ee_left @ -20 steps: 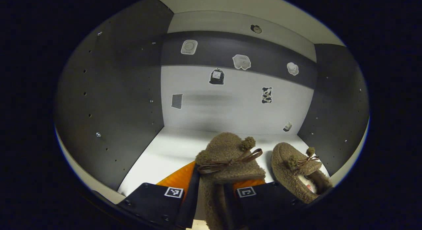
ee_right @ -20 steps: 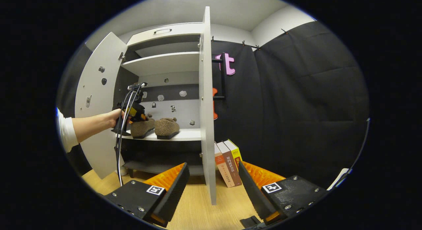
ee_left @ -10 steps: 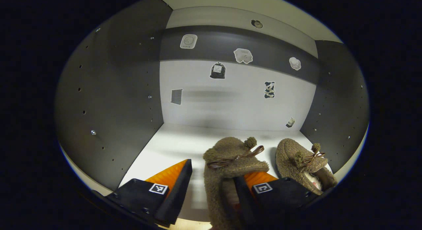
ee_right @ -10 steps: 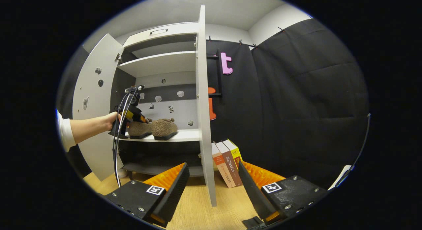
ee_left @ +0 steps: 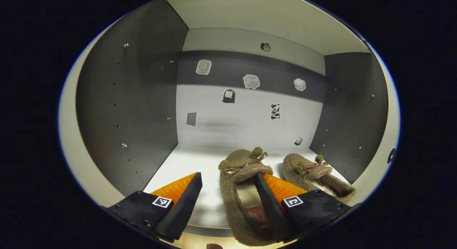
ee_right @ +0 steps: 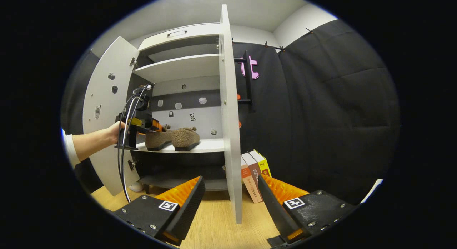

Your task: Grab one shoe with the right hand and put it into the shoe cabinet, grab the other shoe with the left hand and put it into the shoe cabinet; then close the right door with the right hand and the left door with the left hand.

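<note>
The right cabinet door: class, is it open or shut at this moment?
Open. In the right gripper view the right door stands edge-on, swung out from the cabinet, leaving both shoes on the shelf in plain sight.

A booth draped in black cloth (ee_right: pixel 328 109) over a pale wood floor (ee_right: pixel 217 224), beneath a white ceiling (ee_right: pixel 228 9). 3 books (ee_right: pixel 254 175) lean against the cloth at floor level. Small stickers (ee_left: pixel 251 81) dot a grey-and-white back panel (ee_left: pixel 246 127), flanked by dark side panels (ee_left: pixel 132 109) drilled with rows of holes.
</note>
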